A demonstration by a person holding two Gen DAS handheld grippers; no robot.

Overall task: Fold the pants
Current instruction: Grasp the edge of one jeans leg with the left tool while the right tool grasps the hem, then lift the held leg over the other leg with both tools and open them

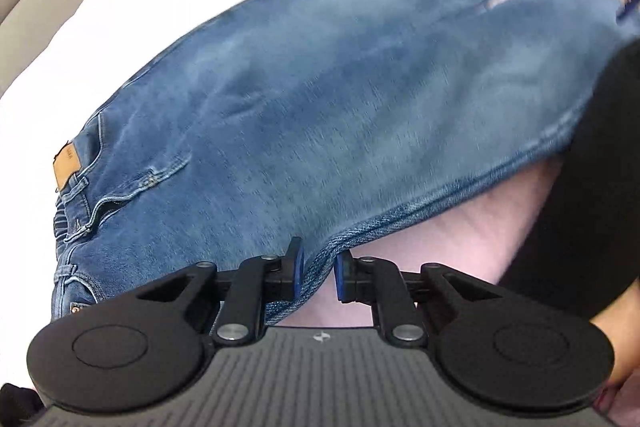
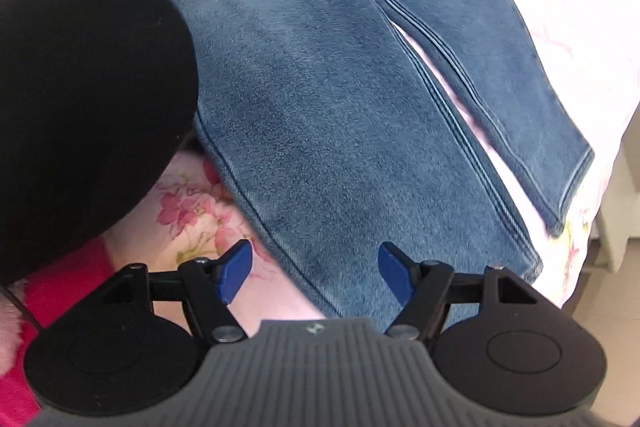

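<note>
Blue jeans [image 1: 320, 99] lie spread on a pale pink bedsheet [image 1: 440, 247]. Their waistband with a tan leather patch [image 1: 68, 165] is at the left in the left wrist view. My left gripper [image 1: 319, 273] is shut on the side seam edge of the jeans near the hip. In the right wrist view the two legs [image 2: 340, 107] run away from me, hems at the right. My right gripper [image 2: 316, 273] is open, its blue fingertips [image 2: 234, 269] astride the outer seam of the near leg, just above the cloth.
The sheet has a pink flower print [image 2: 188, 203]. A black sleeve [image 2: 80, 99] fills the left of the right wrist view and the right edge of the left wrist view [image 1: 600, 167]. The bed edge [image 2: 616, 107] drops off at the right.
</note>
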